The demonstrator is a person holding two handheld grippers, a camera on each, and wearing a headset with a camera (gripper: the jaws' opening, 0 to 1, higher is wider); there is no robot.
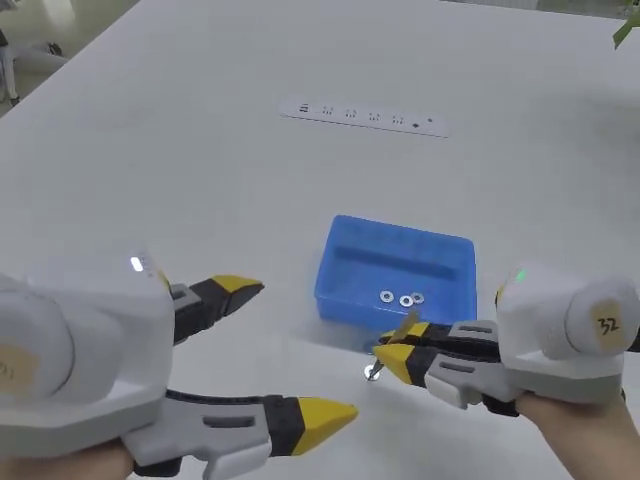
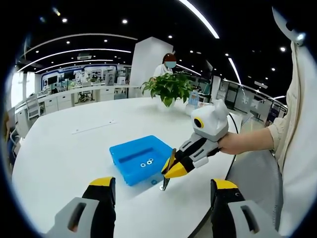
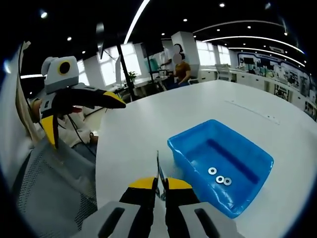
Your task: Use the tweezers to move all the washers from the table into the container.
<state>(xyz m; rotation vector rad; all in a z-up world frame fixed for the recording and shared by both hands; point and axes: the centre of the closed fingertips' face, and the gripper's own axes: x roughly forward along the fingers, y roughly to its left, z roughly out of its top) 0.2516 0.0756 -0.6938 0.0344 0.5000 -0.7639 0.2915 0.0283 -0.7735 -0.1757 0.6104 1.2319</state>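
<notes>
Right tool (image 1: 392, 356) pinches the tweezers (image 3: 159, 174); their blurred tip perhaps holds a washer (image 1: 373, 372) beside the container (image 1: 345, 285). Left tool (image 1: 297, 350) gapes empty.

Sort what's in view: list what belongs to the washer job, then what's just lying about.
Job: tweezers in the shut right gripper; blue container; three washers inside it; one washer on the table beside it; open left gripper.
Lying about: power strip; potted plant.
</notes>
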